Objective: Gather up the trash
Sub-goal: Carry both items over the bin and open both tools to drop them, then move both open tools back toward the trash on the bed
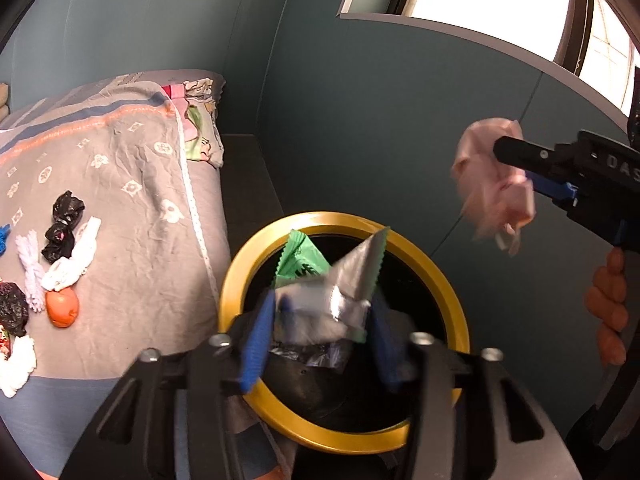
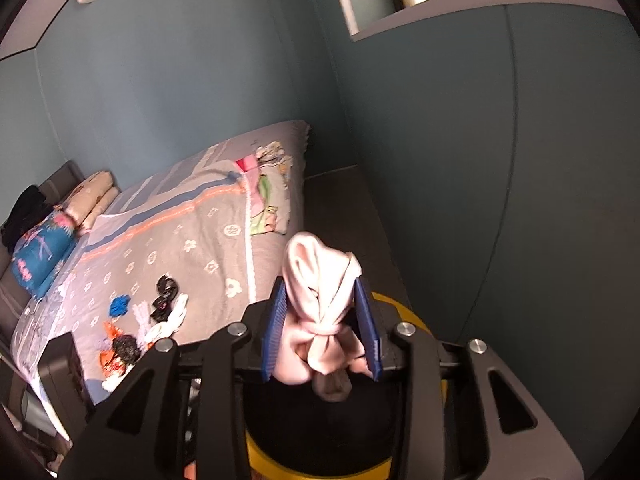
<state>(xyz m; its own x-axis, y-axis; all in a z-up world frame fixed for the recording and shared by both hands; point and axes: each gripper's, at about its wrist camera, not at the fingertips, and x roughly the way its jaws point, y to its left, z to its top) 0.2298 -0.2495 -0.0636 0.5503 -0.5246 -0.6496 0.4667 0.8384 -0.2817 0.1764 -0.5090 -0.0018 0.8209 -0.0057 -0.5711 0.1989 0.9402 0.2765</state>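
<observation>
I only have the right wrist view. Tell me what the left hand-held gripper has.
Observer: The left hand-held gripper has a silver wrapper and a green wrapper between its fingers.
Operator: Say where it is relative to the bin.
Observer: It is above the opening of the bin, which has a full round gold rim and a black inside.
Operator: Report how my side looks from there.
Observer: A person's hand wraps the handle of the right hand-held gripper. The pink bag between its fingers looks blurred.
</observation>
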